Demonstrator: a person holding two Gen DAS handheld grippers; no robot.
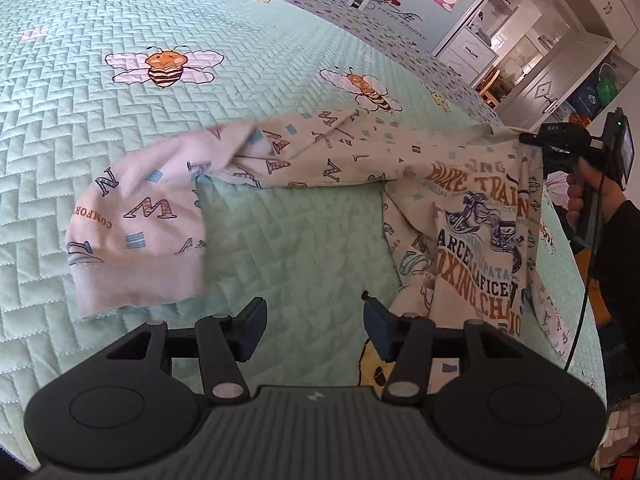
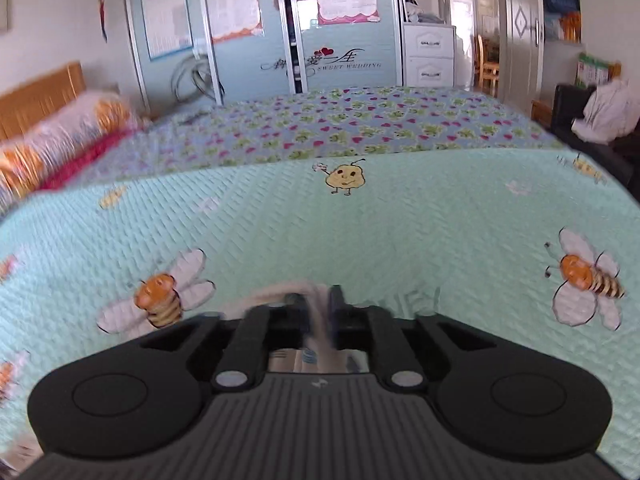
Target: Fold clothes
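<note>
A white long-sleeved top [image 1: 352,148] printed with letters lies stretched across the green bee quilt [image 1: 120,128]. Its sleeve [image 1: 136,224] reaches left and its printed front [image 1: 476,236] hangs toward the bed's right edge. My left gripper [image 1: 314,308] is open just above bare quilt, between the sleeve cuff and the front; its right finger [image 1: 378,320] is close to the front's hem. At the far right a hand holds my right gripper [image 1: 526,139], shut on a corner of the top and lifting it. In the right wrist view, blurred cloth [image 2: 316,336] sits pinched in my right gripper [image 2: 318,304].
A second floral cover [image 2: 340,124] spreads over the far half of the bed, with pillows [image 2: 60,140] and a wooden headboard at the left. Wardrobe doors [image 2: 240,24] and white drawers [image 2: 428,56] stand behind. A dark seat with white cloth [image 2: 604,108] is at the right.
</note>
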